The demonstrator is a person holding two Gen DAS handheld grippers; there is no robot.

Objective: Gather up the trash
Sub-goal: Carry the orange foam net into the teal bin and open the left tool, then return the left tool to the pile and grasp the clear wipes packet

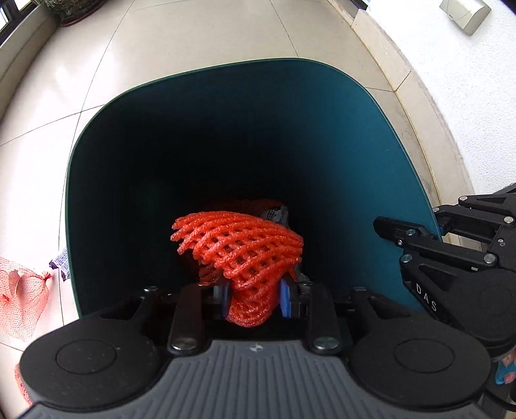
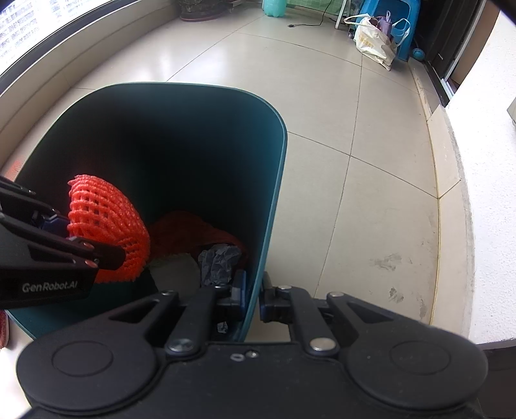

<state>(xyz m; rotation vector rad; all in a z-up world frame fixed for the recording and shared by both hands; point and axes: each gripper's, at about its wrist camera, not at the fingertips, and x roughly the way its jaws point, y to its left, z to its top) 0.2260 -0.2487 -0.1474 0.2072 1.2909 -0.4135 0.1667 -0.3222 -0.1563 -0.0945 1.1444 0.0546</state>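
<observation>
**Bright daylight outside, a dark well inside the bin**

Daylight pours in from the window (image 2: 38, 29) at the upper left of my right wrist view, blown out to near white. The floor tiles (image 1: 193, 42) shine pale and soft, with little shadow. The inside of the teal bin (image 1: 371, 135) drops to near black toward its bottom. The orange foam net (image 1: 238, 245) stays sharp and vivid. Both fisheye views bow straight tile lines and the wall (image 1: 477, 106) at the edges. My own gripper housing blurs slightly at the lower corners.
</observation>
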